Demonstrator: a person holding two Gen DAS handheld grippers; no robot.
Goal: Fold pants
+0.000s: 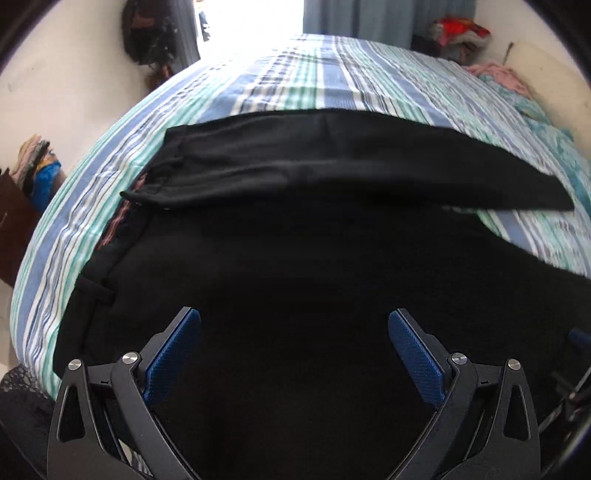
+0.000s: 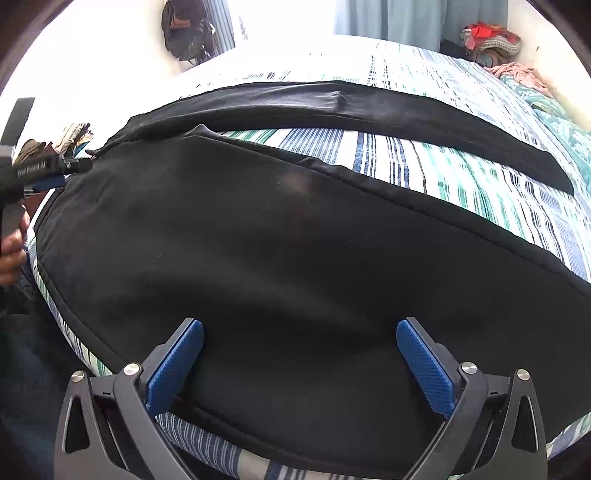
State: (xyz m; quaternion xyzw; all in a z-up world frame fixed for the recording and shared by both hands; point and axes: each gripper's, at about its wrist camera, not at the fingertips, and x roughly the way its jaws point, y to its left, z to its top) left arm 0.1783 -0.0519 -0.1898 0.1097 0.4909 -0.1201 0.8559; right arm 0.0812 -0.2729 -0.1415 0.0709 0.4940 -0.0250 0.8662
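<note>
Black pants (image 1: 295, 258) lie spread flat on a striped bed, waistband at the left, the two legs running to the right and parted in a V. In the right wrist view the pants (image 2: 240, 240) show the near leg close below and the far leg behind it. My left gripper (image 1: 294, 321) is open and empty, just above the seat area near the waistband. My right gripper (image 2: 300, 330) is open and empty, over the near leg by the bed's front edge. The left gripper also shows in the right wrist view (image 2: 55, 168), at the waistband end.
The bed has a blue, green and white striped sheet (image 1: 314, 74). A teal blanket (image 2: 554, 122) and pink cloth lie at its far right. Piled clothes (image 2: 491, 37) sit by the back wall. A dark bag (image 1: 147, 33) hangs on the left wall.
</note>
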